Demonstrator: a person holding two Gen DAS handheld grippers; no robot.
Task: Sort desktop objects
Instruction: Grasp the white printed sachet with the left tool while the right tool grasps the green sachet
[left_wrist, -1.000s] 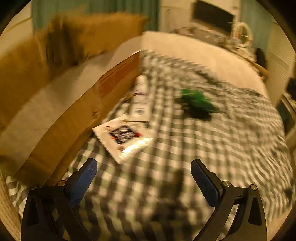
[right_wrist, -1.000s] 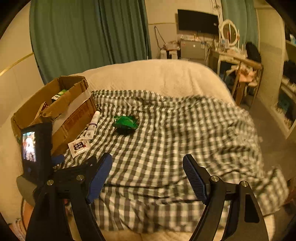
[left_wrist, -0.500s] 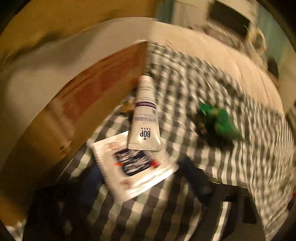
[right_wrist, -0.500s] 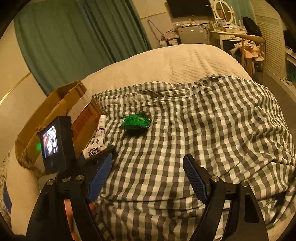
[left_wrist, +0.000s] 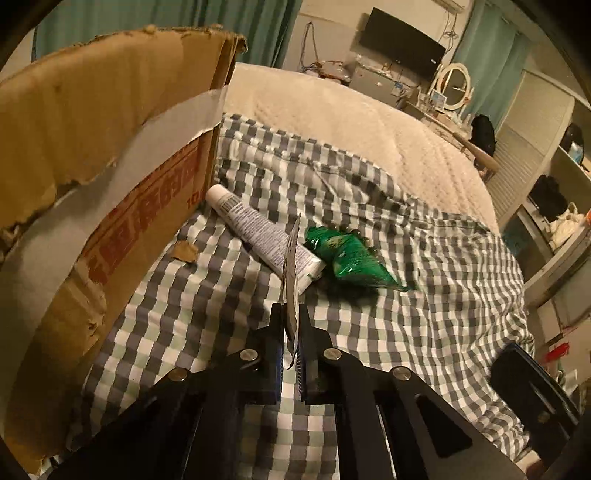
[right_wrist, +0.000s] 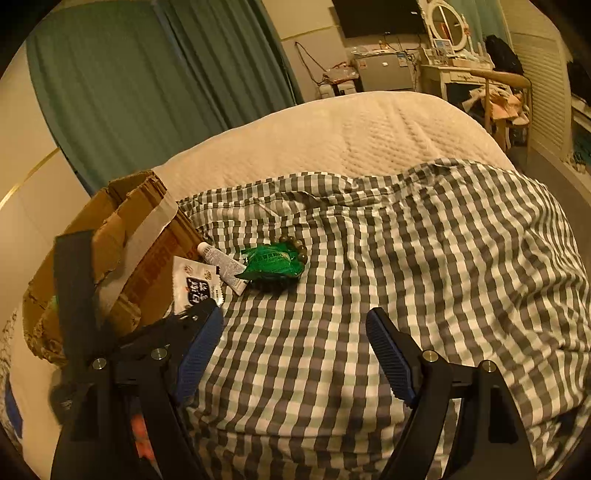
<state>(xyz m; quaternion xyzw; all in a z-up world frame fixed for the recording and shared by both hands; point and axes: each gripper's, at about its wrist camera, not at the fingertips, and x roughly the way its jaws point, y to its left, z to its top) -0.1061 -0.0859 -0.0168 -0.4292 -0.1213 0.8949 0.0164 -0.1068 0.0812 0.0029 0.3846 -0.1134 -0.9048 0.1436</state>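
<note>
- I'm pinching the white sachet edge-on in my left gripper, beside the cardboard box.
- My right gripper is hanging spread, holding nothing.
- The tube and green packet are lying near that box.

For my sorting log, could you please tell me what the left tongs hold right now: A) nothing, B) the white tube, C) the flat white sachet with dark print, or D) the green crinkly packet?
C: the left tongs are shut on the flat white sachet with dark print, seen edge-on between them.
</note>
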